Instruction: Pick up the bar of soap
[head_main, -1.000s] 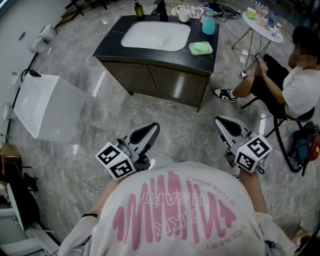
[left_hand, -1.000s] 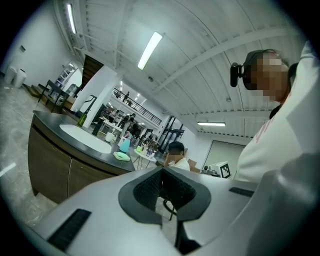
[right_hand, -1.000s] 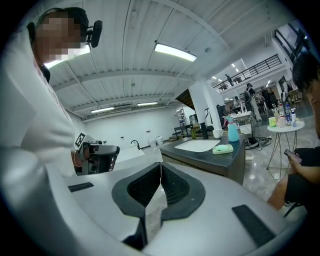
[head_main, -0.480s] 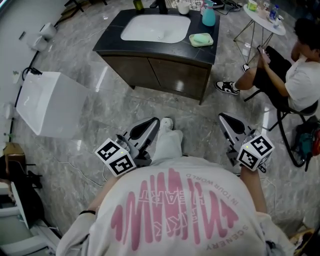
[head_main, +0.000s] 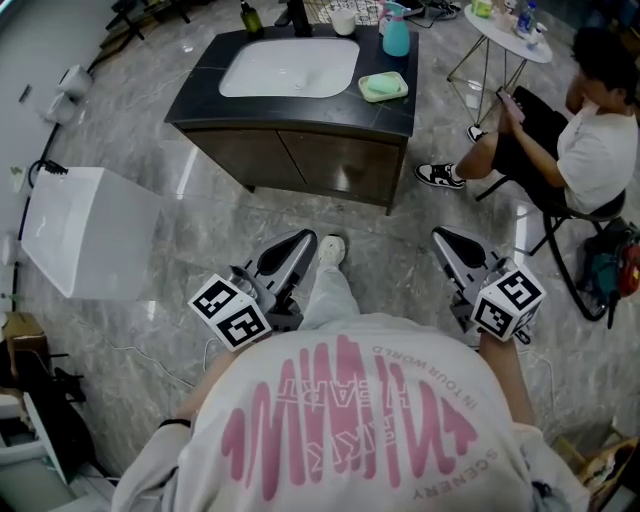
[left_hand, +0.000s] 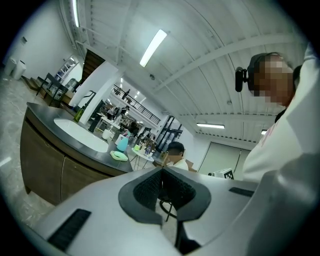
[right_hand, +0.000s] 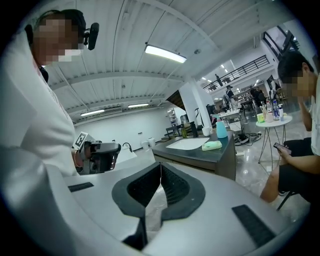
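Note:
The pale green bar of soap lies in a light dish on the right end of the dark vanity top, beside the white sink. It also shows small and far off in the left gripper view as the soap and in the right gripper view as the soap. My left gripper and right gripper are held low in front of my body, well short of the vanity. Both are shut, pads together, with nothing between them.
A teal bottle, a white cup and a dark bottle stand at the back of the vanity. A seated person and a small round table are at the right. A white box stands on the floor at left.
My leg and white shoe have stepped forward between the grippers, and the vanity has shifted left in view. Both grippers stay shut and in place before my body.

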